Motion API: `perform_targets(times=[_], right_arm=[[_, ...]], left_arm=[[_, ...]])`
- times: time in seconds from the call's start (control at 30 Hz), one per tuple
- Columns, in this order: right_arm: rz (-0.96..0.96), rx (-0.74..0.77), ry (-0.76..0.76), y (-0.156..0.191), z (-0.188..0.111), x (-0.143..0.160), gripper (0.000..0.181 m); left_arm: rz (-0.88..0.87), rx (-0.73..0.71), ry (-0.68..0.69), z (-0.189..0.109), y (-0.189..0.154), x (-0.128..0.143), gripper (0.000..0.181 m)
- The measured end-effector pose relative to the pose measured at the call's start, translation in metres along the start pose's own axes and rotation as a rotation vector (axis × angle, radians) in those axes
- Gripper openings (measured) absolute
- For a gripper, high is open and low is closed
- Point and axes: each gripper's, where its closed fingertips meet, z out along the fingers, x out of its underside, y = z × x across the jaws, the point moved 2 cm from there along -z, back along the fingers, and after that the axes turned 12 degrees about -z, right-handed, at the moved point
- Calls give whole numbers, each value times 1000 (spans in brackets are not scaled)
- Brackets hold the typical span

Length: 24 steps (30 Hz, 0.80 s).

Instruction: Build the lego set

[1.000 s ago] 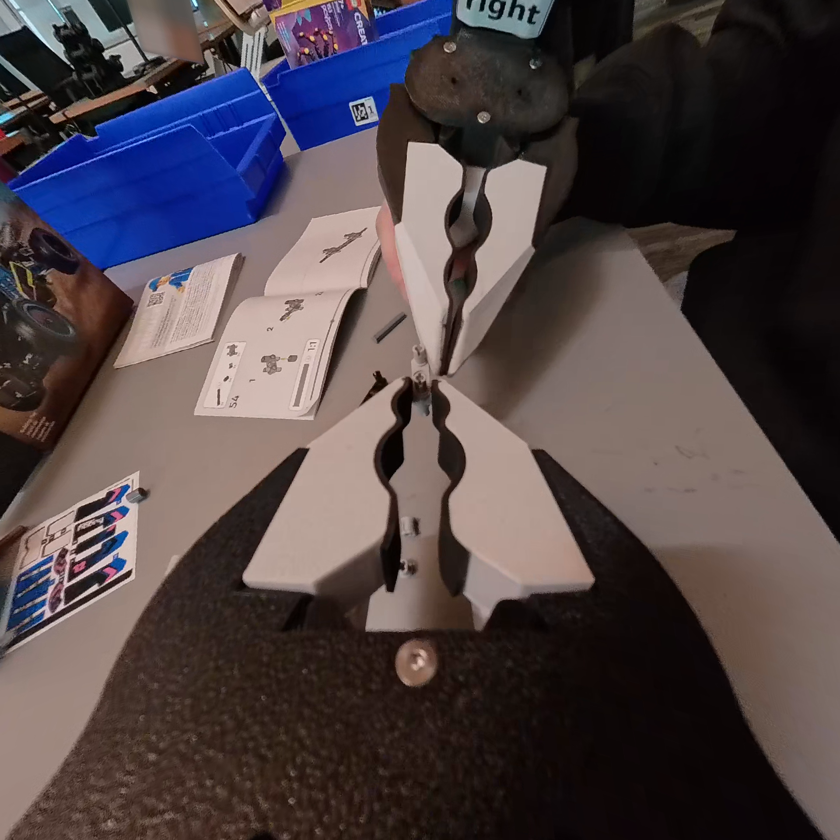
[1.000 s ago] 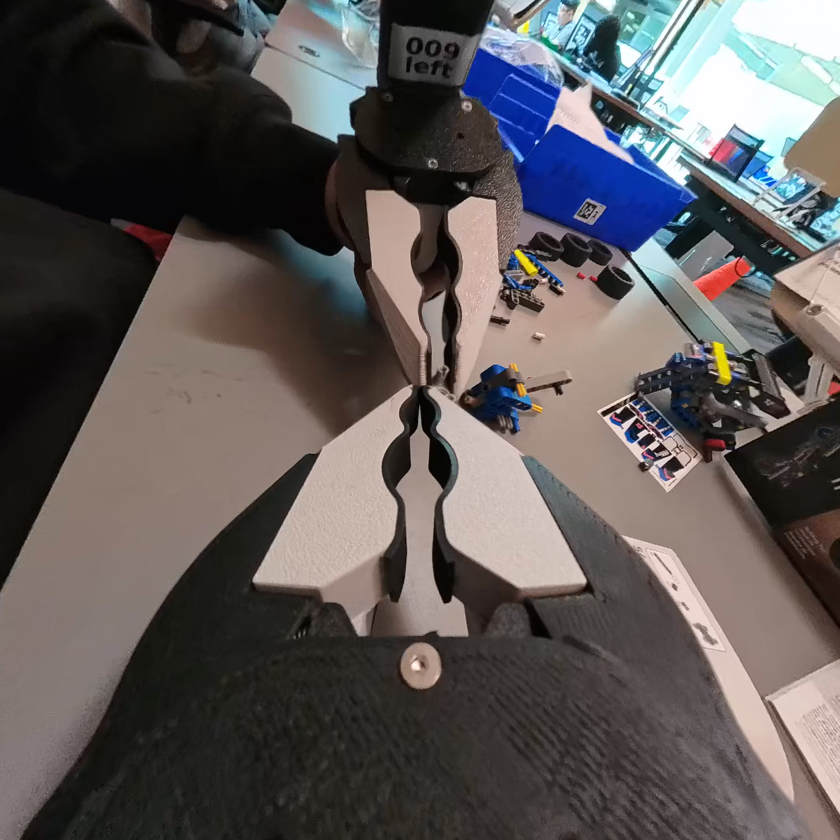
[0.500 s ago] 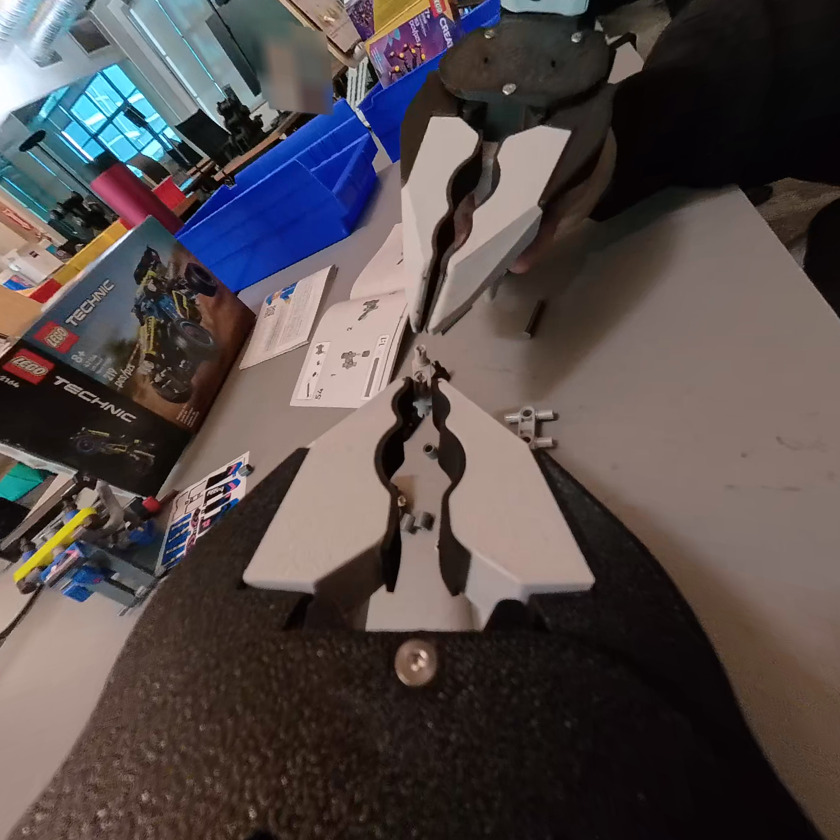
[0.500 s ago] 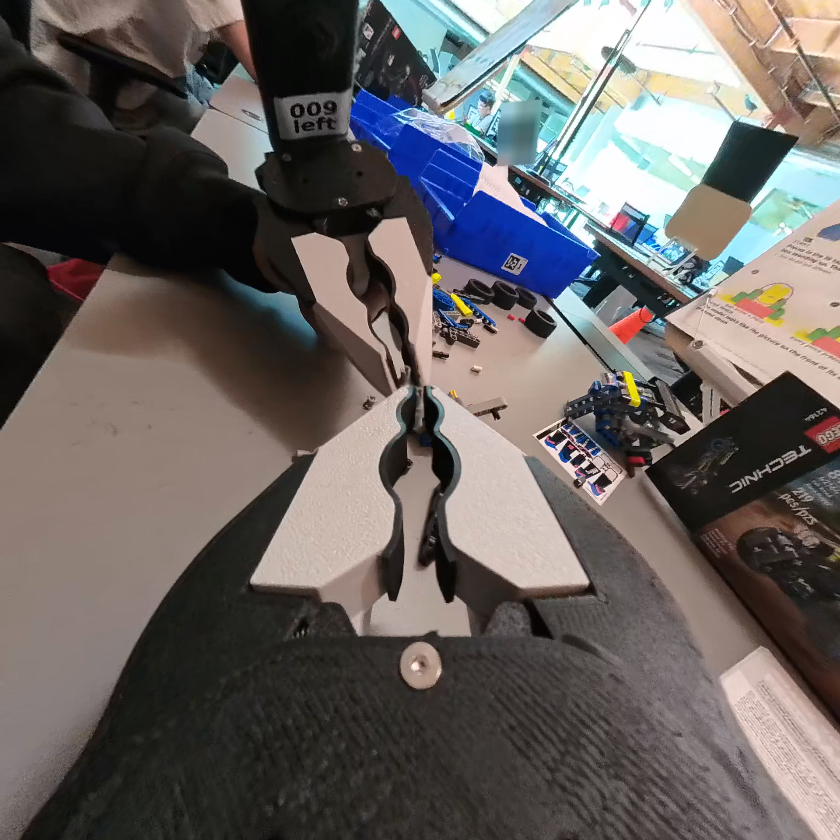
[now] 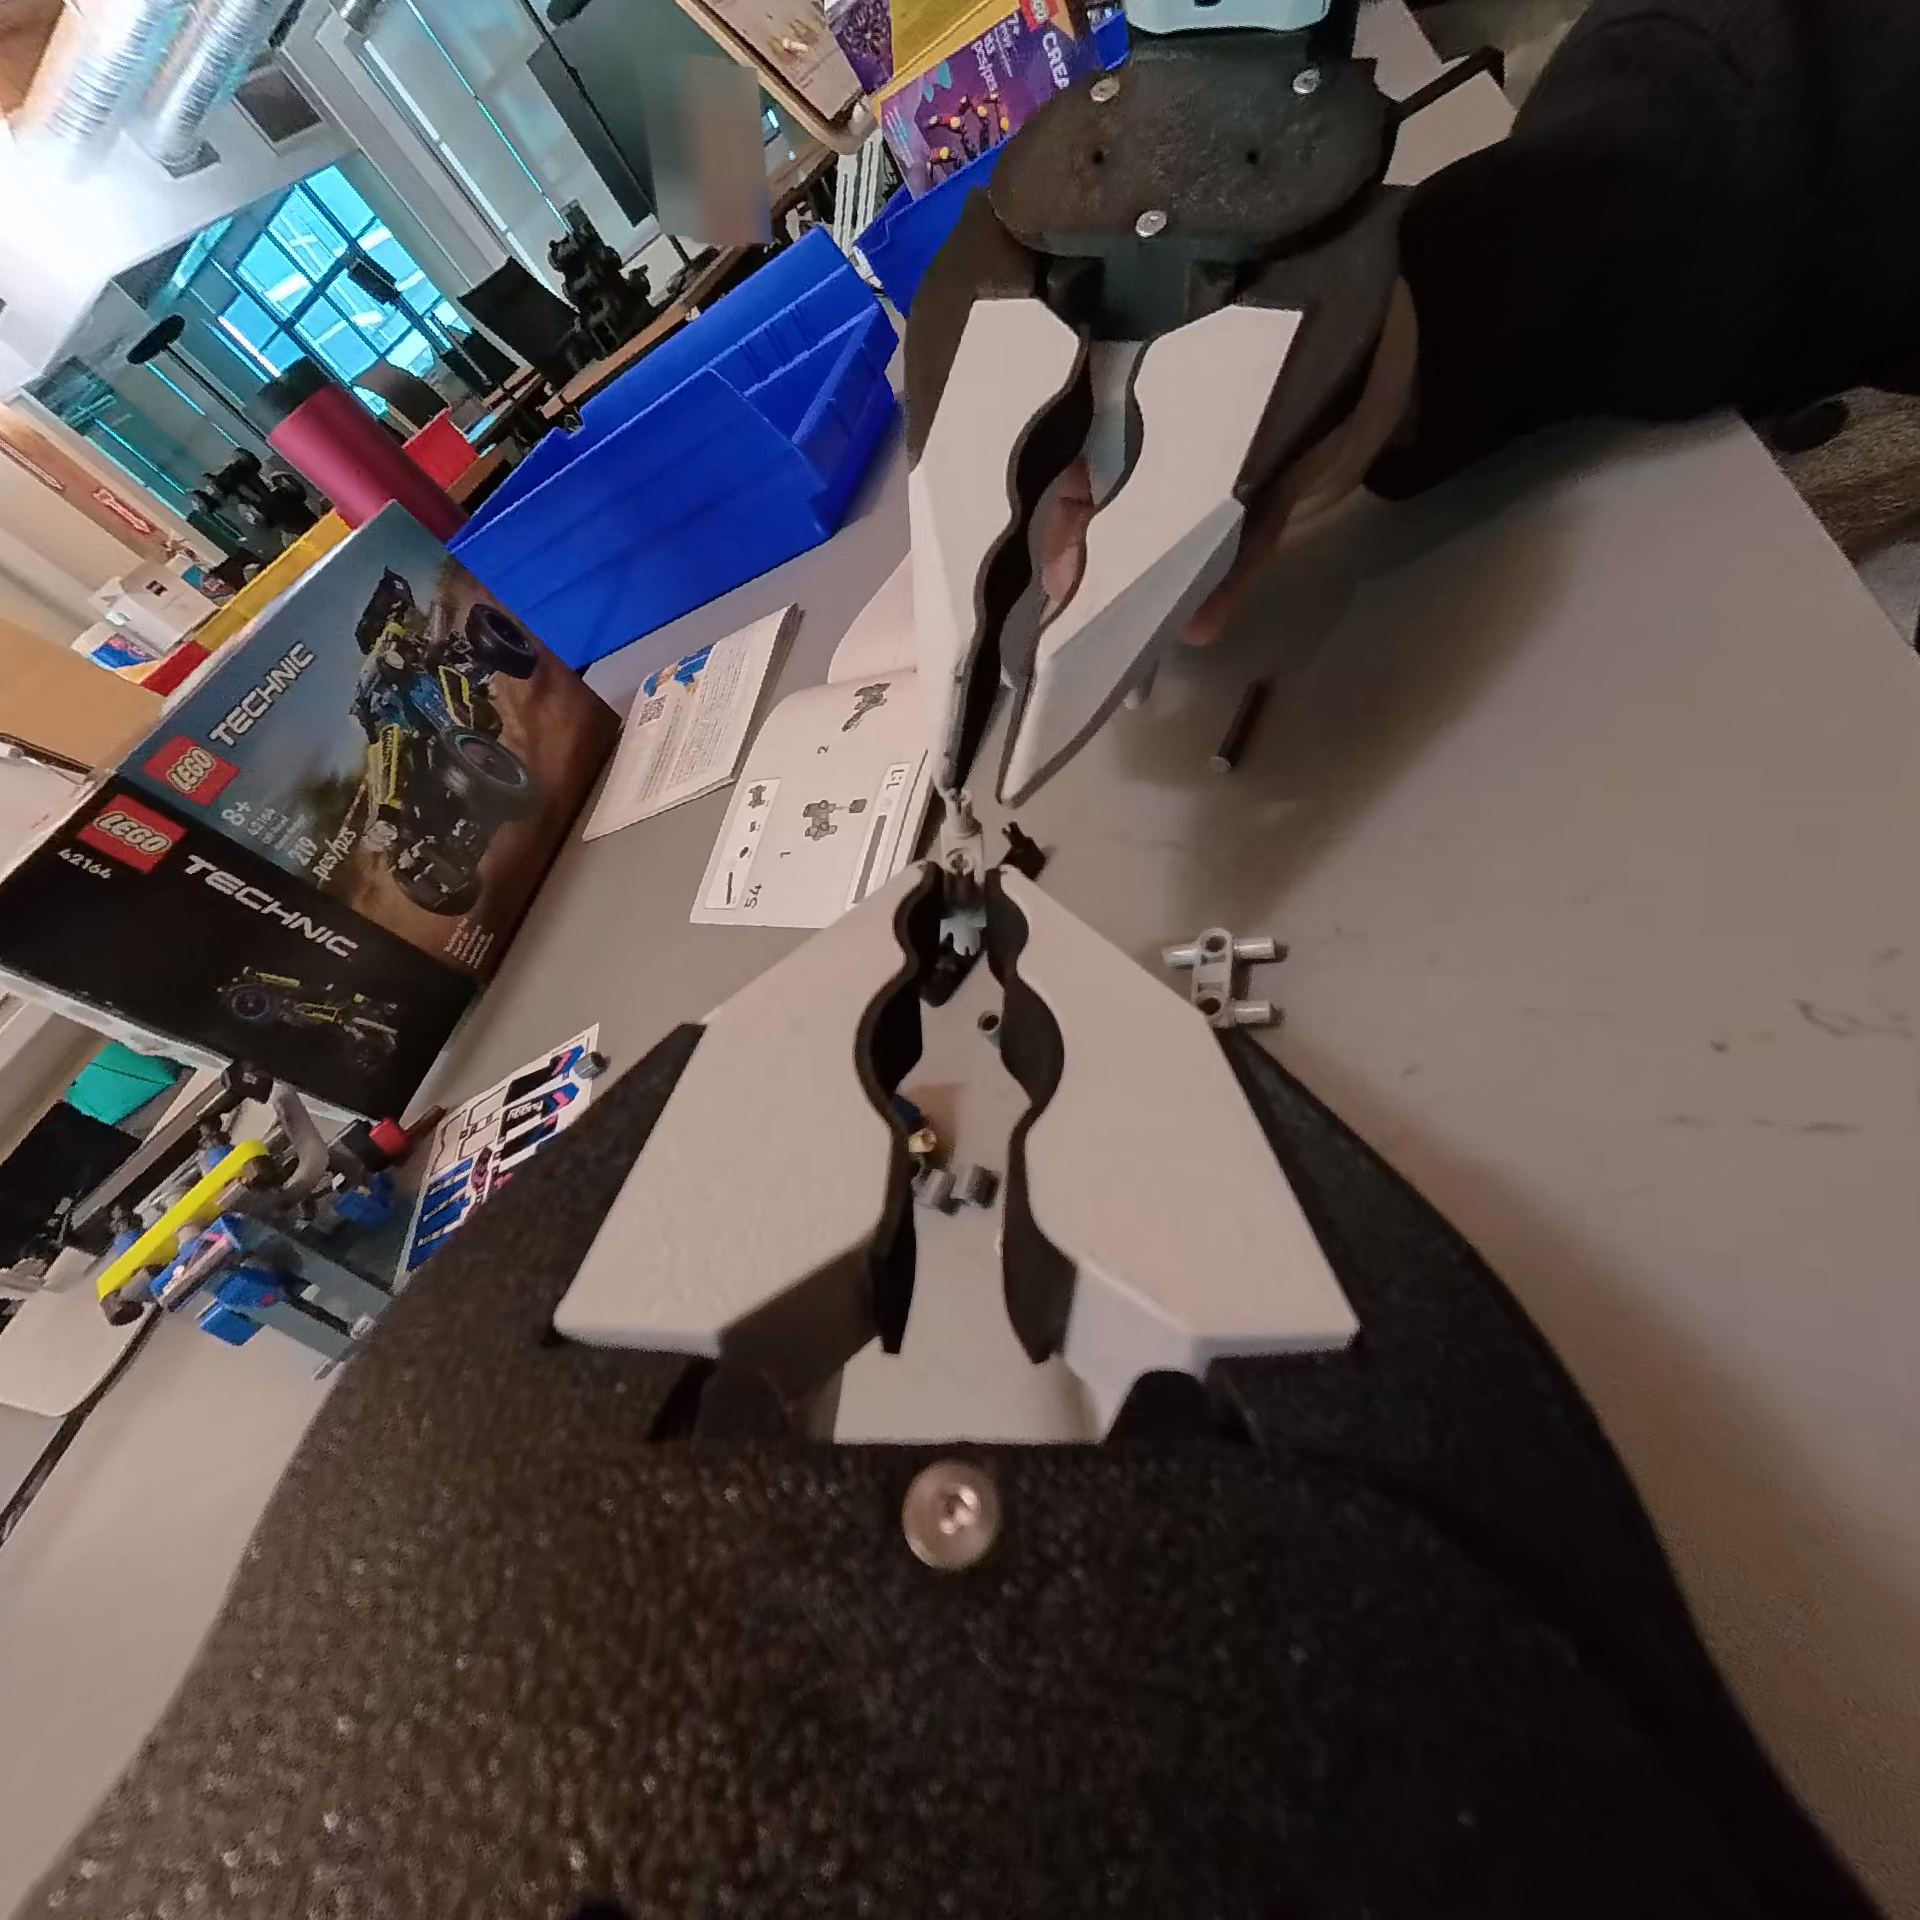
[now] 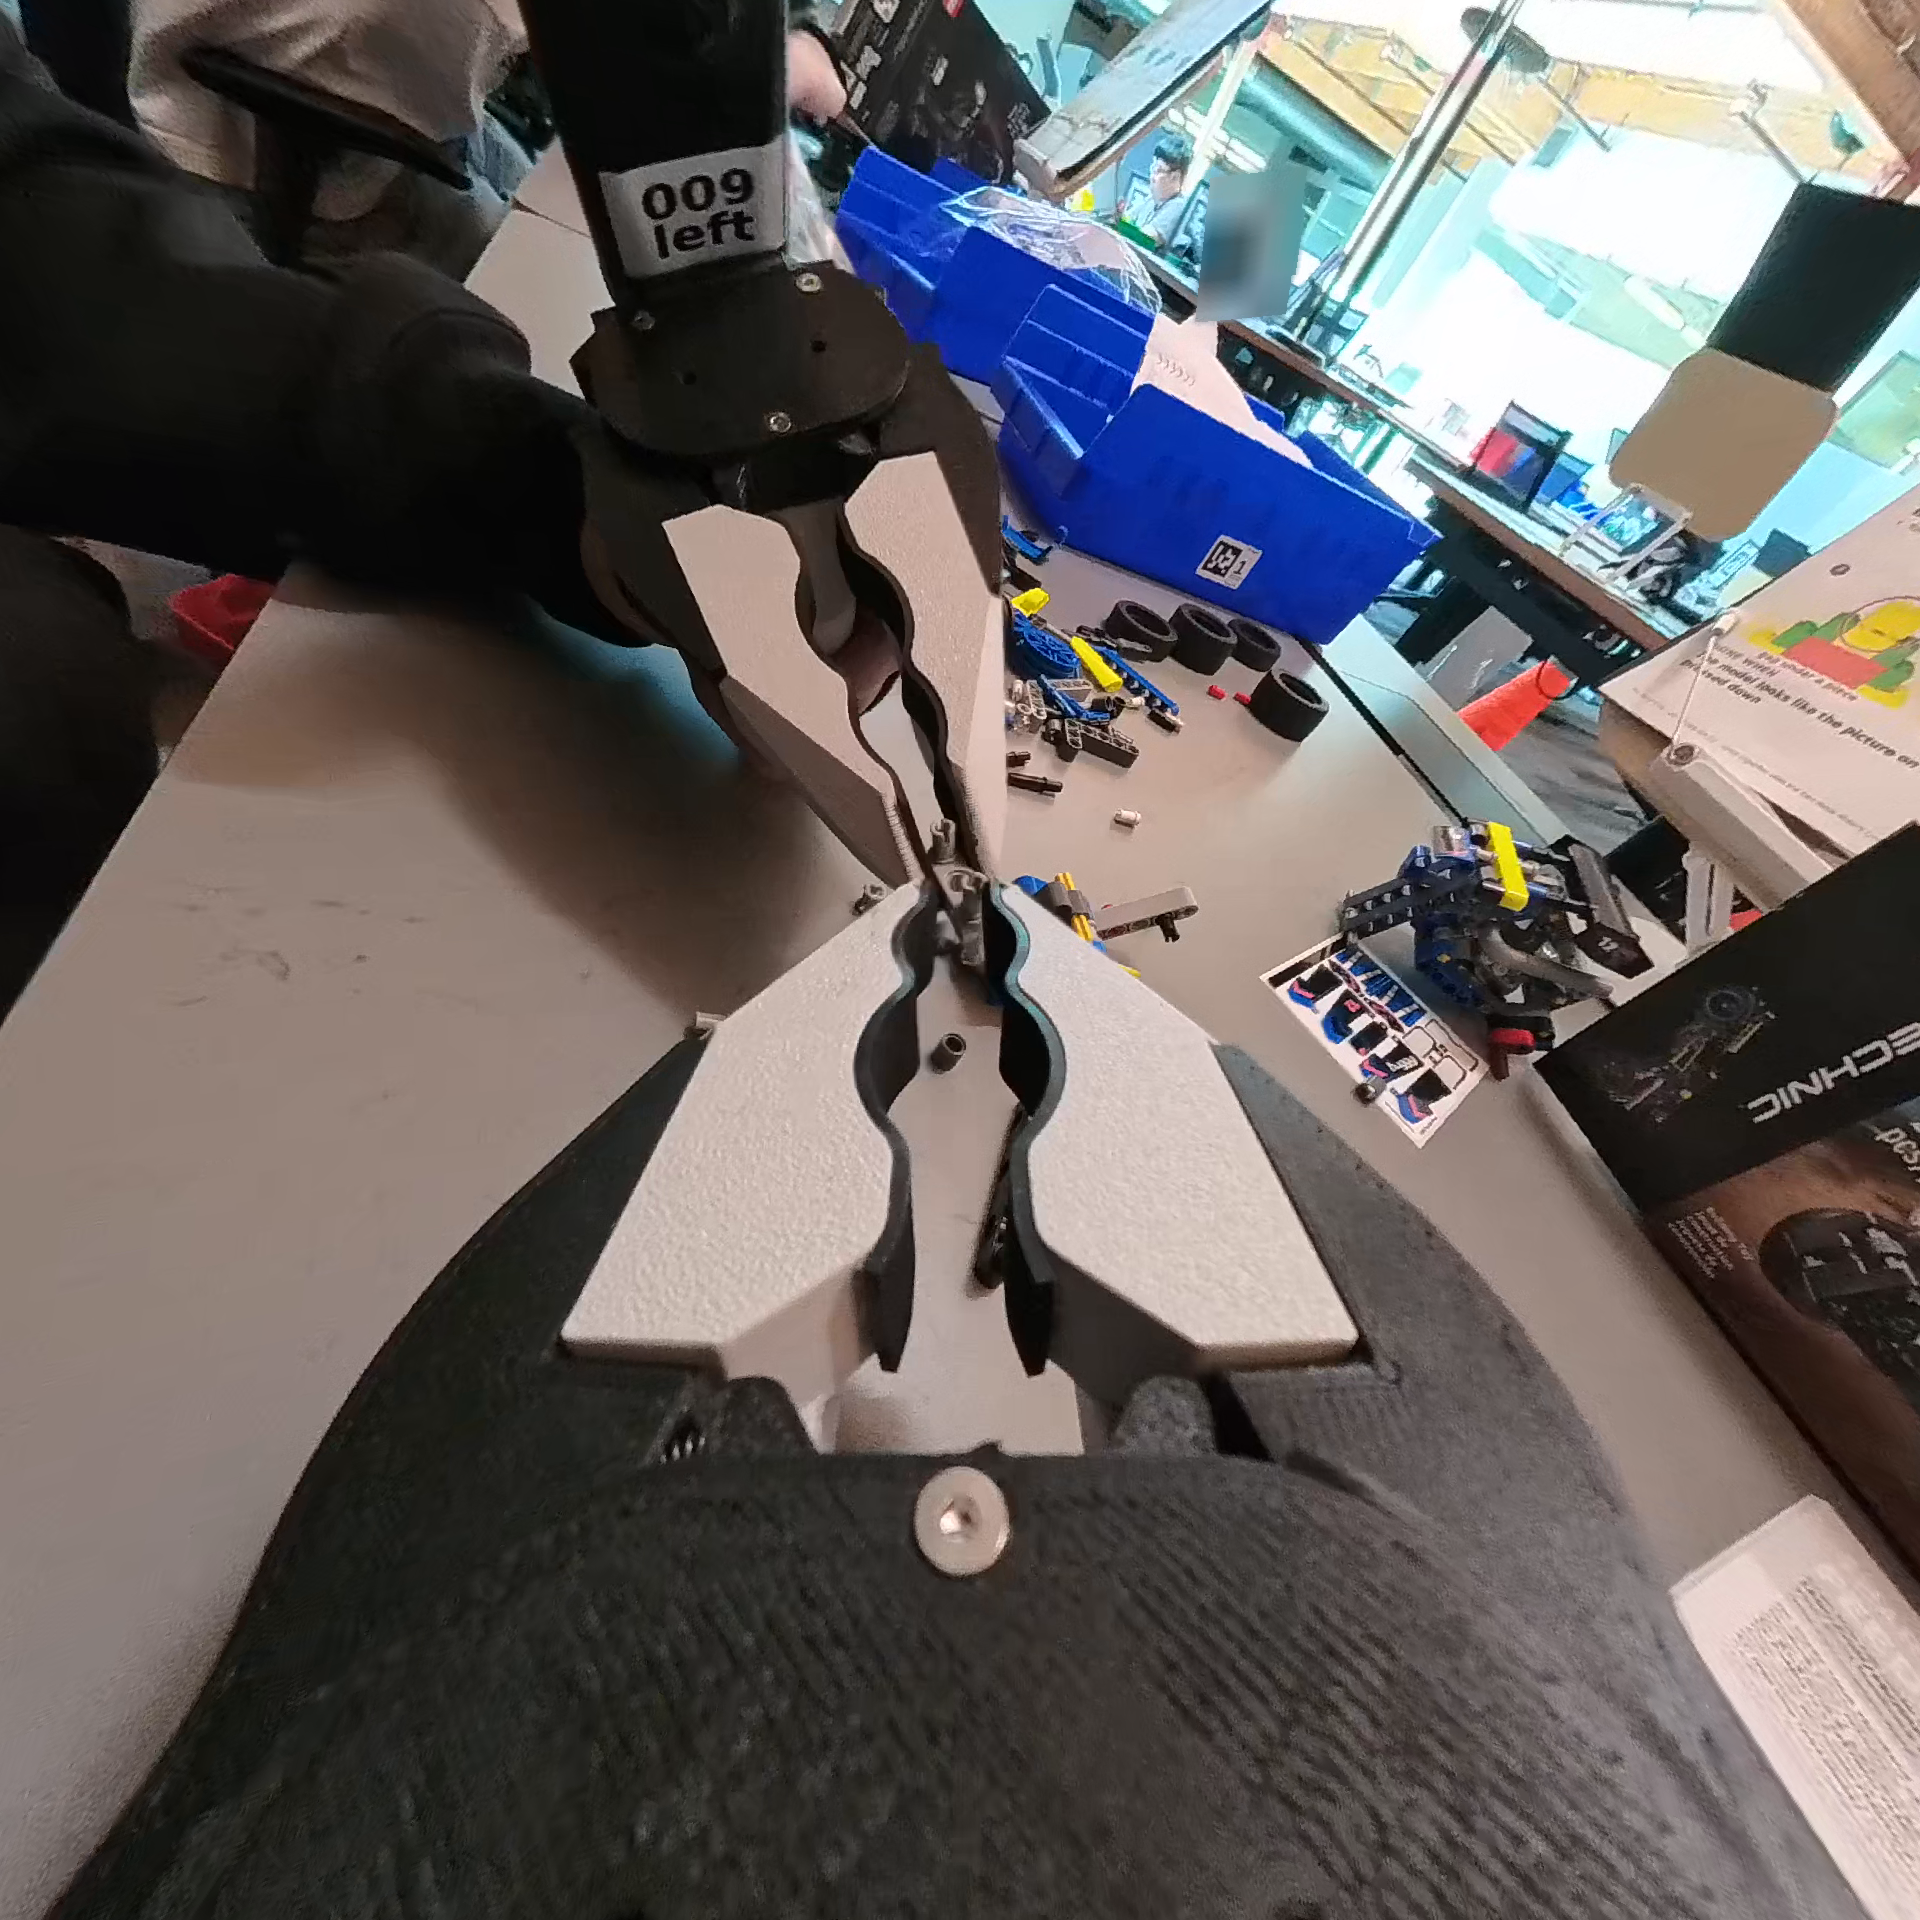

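Observation:
My left gripper (image 5: 961,894) is shut on a small grey Lego pin piece (image 5: 958,831) that sticks out past its tips, held above the grey table (image 5: 1507,935). My right gripper (image 5: 982,784) comes down from above and meets it tip to tip. In the right wrist view my right gripper (image 6: 956,899) is shut on a small grey connector (image 6: 961,904), and the left gripper (image 6: 940,842) touches it from above. How the two pieces join is hidden between the tips.
Table on the left side: instruction booklet (image 5: 821,821), Lego box (image 5: 312,790), sticker sheet (image 5: 509,1143), blue bins (image 5: 675,499). A grey connector (image 5: 1216,966) and dark axle (image 5: 1236,732) lie close by. On the right side: loose parts (image 6: 1081,686), tyres (image 6: 1195,634), partly built model (image 6: 1496,914). Left and right tips are no more than a few centimetres apart.
Both grippers have lifted and tilted while staying tip to tip, so more of the room shows. A grey connector now shows on the table right of my left gripper.

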Motion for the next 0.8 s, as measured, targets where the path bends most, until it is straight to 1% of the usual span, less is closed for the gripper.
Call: perform_targets(times=[0.17, 0.23, 0.3, 0.37, 0.43, 0.5, 0.63, 0.73, 0.8], right_arm=[[5, 71, 27, -8, 0, 3, 5], [-8, 61, 30, -7, 1, 4, 4], [-10, 90, 25, -10, -1, 3, 3], [-44, 121, 20, -9, -3, 2, 0], [-70, 98, 27, -4, -3, 2, 0], [-49, 94, 37, -6, -2, 4, 0], [-28, 36, 14, -1, -3, 2, 6], [9, -2, -17, -2, -4, 0, 11], [22, -17, -24, -2, -4, 0, 13]], left_arm=[[-3, -22, 0, -1, 3, 0, 5], [0, -32, 6, -1, 5, 2, 5], [0, -36, 2, -2, 5, 1, 5], [1, -37, -3, -2, 5, 1, 5], [3, -38, -4, -2, 5, 1, 5], [7, -37, -1, -2, 4, 1, 5], [2, -21, 8, -1, 2, 1, 5], [-31, 3, -2, -1, 0, -2, 5], [-70, 41, -26, -1, -4, -8, 5]])
